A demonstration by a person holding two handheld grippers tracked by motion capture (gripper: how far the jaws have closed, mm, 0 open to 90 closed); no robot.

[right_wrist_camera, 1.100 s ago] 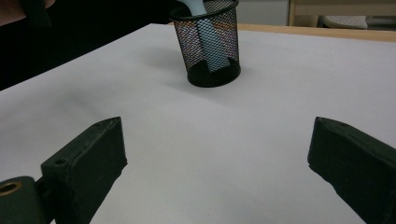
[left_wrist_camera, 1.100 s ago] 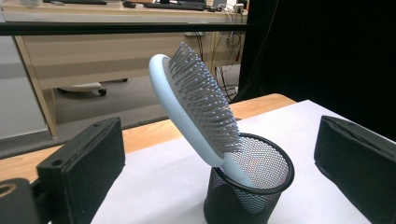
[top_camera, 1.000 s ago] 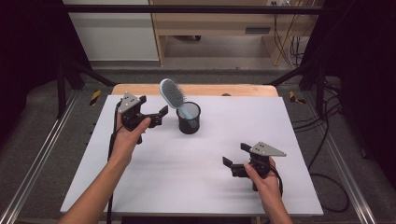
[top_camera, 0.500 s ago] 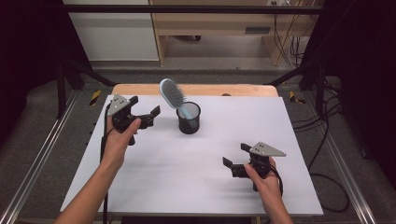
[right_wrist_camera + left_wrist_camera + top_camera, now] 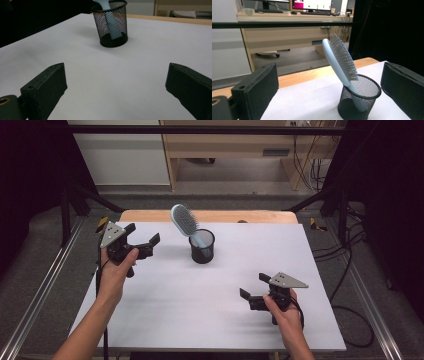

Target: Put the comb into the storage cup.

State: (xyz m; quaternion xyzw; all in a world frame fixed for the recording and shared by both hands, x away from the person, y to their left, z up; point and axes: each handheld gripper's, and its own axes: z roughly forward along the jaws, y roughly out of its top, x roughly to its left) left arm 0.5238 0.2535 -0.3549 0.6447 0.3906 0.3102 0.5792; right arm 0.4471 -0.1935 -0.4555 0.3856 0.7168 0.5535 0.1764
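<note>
Leaning in the mesh cup [image 5: 202,247], the hairbrush [image 5: 183,220] apparently shows bristles nearer the spread-jawed left tool [image 5: 145,240]; right tool [image 5: 254,288] likewise released.

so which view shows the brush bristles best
The left gripper view: the brush stands close and side-on, each bristle distinct, its handle down in the cup. The high view shows the bristle face small and blurred. The right gripper view cuts off the head, showing the handle through the mesh.

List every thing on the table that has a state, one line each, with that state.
Hairbrush: handle down in the cup, head leaning out over the rim, held by nothing.
Mesh cup: upright on the white table.
Left claw: open, short of the brush.
Right claw: open, holding nothing.
</note>
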